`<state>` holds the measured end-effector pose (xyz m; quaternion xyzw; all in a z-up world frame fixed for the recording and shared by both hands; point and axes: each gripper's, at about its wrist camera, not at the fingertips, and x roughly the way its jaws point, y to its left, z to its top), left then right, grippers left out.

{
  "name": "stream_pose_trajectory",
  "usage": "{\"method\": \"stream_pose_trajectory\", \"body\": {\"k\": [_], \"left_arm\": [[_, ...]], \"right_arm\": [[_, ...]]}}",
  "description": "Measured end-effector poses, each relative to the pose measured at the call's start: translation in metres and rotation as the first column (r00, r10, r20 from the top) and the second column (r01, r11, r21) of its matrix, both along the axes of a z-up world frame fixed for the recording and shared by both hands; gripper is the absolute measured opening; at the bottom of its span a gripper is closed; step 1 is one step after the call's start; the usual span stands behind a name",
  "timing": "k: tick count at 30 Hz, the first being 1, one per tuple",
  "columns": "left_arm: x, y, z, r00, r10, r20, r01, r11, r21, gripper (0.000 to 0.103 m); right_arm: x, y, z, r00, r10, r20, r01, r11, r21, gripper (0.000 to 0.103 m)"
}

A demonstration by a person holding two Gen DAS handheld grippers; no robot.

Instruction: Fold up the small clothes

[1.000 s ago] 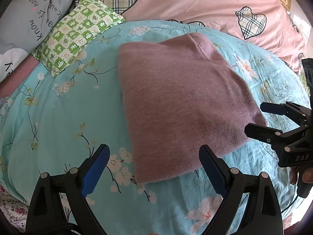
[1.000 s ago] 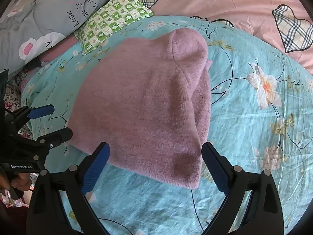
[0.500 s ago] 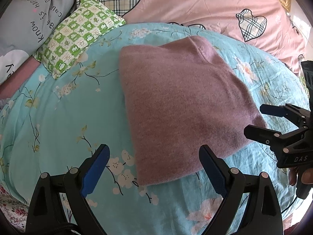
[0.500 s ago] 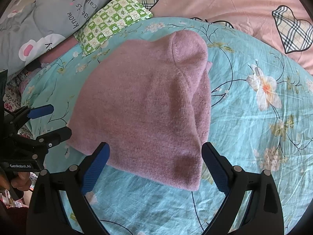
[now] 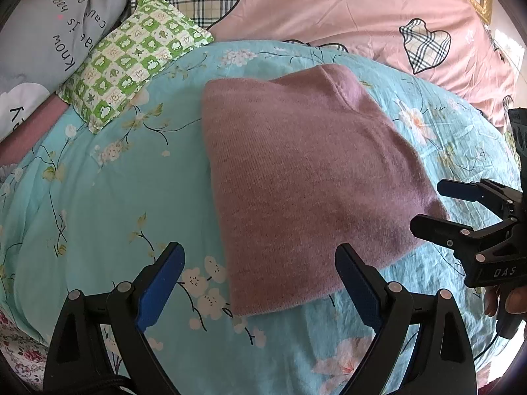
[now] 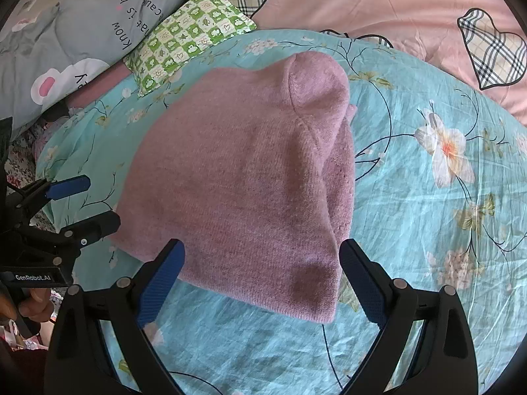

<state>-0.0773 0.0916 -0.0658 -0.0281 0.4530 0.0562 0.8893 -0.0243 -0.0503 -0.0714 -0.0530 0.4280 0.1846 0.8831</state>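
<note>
A mauve knitted garment [image 5: 303, 177] lies folded into a compact block on the turquoise floral bedsheet [image 5: 115, 204]; it also shows in the right wrist view [image 6: 243, 191]. My left gripper [image 5: 260, 279] is open and empty, above the garment's near left corner. My right gripper [image 6: 262, 279] is open and empty, above the garment's near right corner. Each gripper shows in the other's view: the right gripper [image 5: 438, 207] at the garment's right edge, the left gripper [image 6: 89, 200] at its left edge.
A green checked pillow [image 5: 131, 56] and a grey printed pillow [image 5: 39, 49] lie at the back left. A pink quilt with plaid hearts [image 5: 329, 10] runs along the back. The bed's edge with a floral cloth [image 5: 16, 355] is at lower left.
Both grippers have drawn back a little from the garment, so it sits slightly farther and lower in view. The garment has not moved. Both jaws stay open.
</note>
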Motion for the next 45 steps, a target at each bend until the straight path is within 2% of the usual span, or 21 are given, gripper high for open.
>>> {"method": "stream_pose_trajectory", "body": {"k": [30, 45], "left_arm": [[0.011, 0.0, 0.003, 1.0, -0.031, -0.001, 0.031, 1.0, 0.001, 0.093], [0.02, 0.007, 0.003, 1.0, -0.013, -0.01, 0.013, 1.0, -0.009, 0.093]], "right_arm": [[0.002, 0.001, 0.007, 1.0, -0.018, 0.013, 0.018, 1.0, 0.01, 0.095], [0.011, -0.005, 0.008, 1.0, -0.029, 0.003, 0.029, 0.999, 0.022, 0.095]]}}
